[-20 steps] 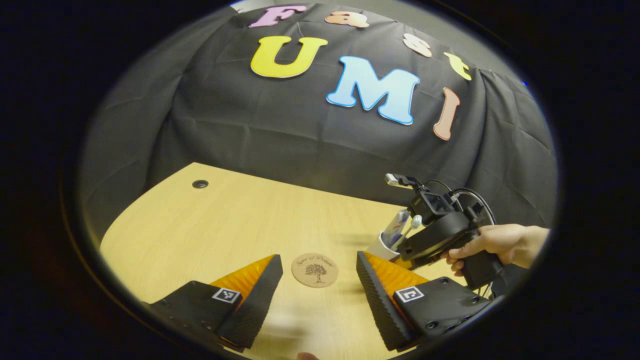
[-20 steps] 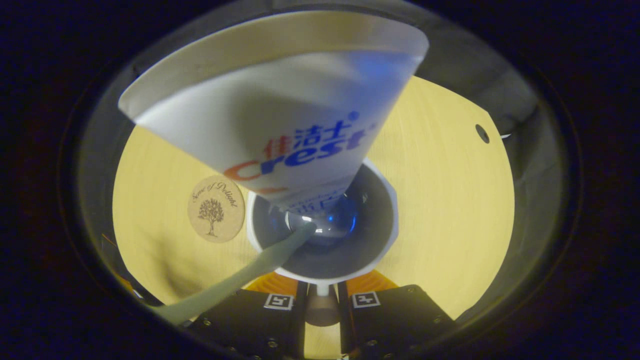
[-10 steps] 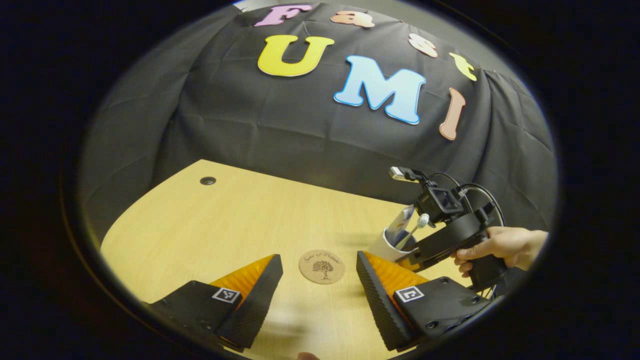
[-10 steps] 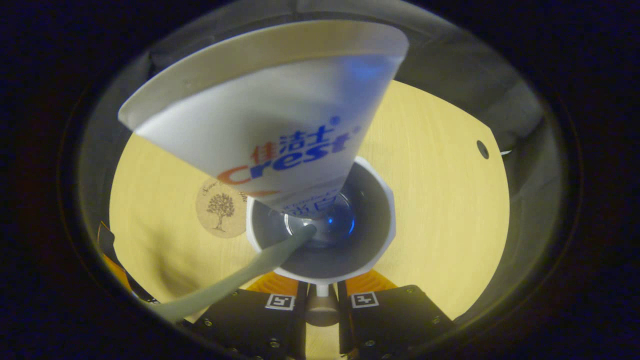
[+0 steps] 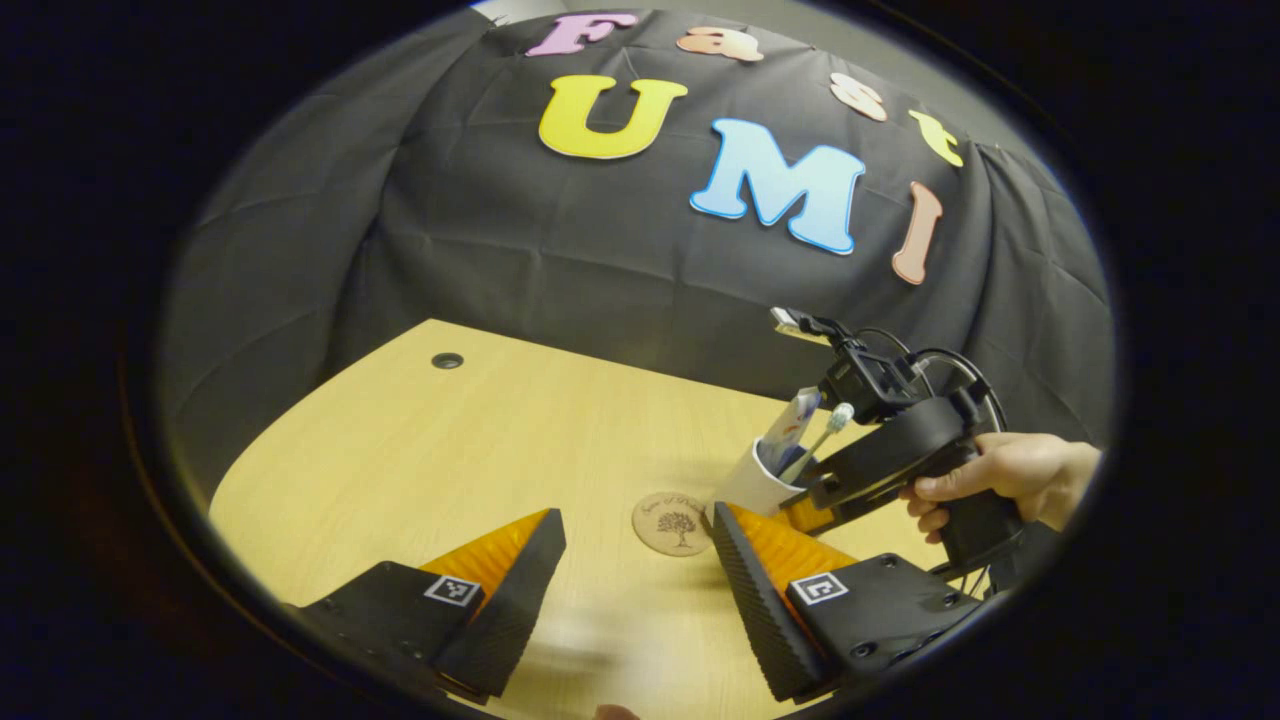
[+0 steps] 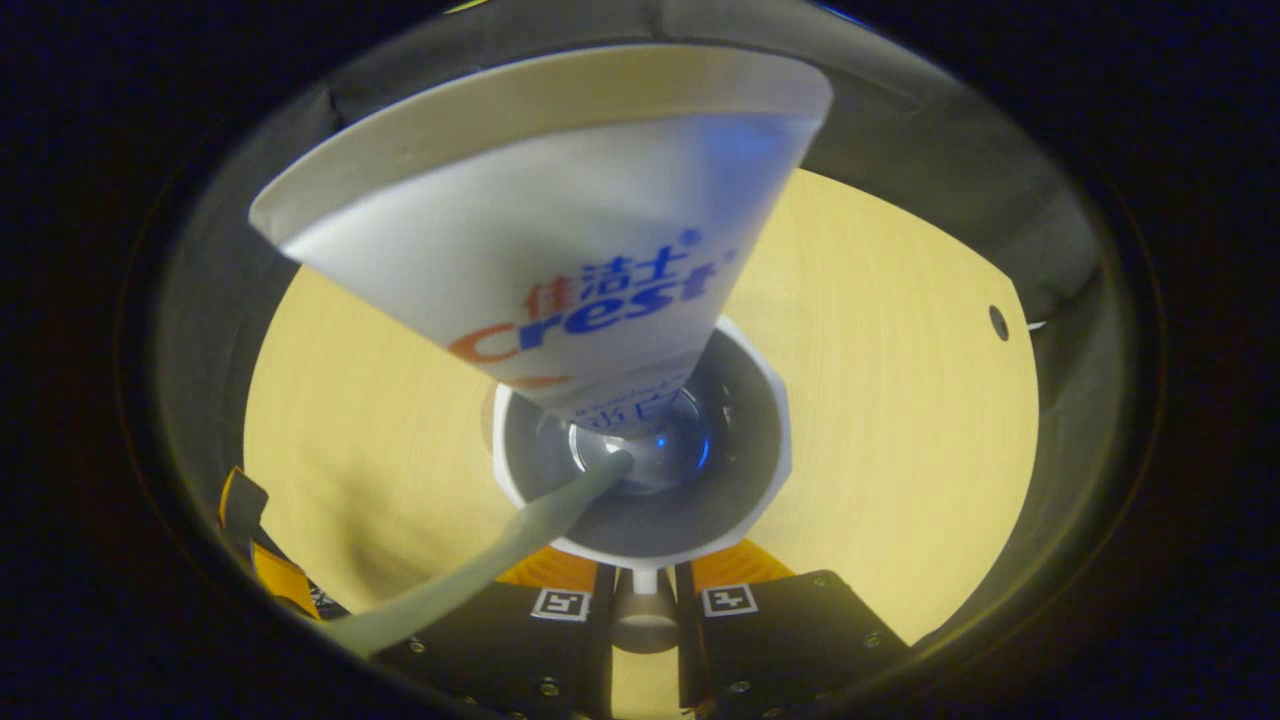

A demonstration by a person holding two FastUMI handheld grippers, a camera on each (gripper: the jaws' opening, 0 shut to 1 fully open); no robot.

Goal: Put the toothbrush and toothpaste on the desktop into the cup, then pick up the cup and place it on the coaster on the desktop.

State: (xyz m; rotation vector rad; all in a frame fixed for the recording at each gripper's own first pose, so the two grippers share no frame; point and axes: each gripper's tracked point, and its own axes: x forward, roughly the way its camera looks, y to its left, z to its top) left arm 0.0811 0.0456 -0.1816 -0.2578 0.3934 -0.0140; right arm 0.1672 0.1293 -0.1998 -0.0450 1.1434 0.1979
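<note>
A white cup hangs just above the pale wooden worktop, gripped by the right claw, which a hand holds in from the worktop's right side. In the left gripper view the cup sits beside the round cork coaster, at its right edge; whether the two touch cannot be told. A toothpaste tube and a toothbrush stand in the cup, both leaning and poking out above the rim.

The right gripper view looks straight down into the cup. The right claw is narrowed, its two fingers closed on the near side of the cup's rim, where a white stub shows in the slim gap between them. The toothpaste tube fans up wide toward the camera, its narrow end down in the cup's dark bottom. The toothbrush runs as a pale green handle from the cup's inside out over the near-left rim. The worktop spreads beneath, with a small round hole near its far right edge.

The left claw hangs low over the near edge of the worktop, spread wide and holding nothing; the coaster lies just beyond the gap between its fingers, close to the right one. A small round hole marks the worktop's far left corner, with the black cloth behind.
</note>
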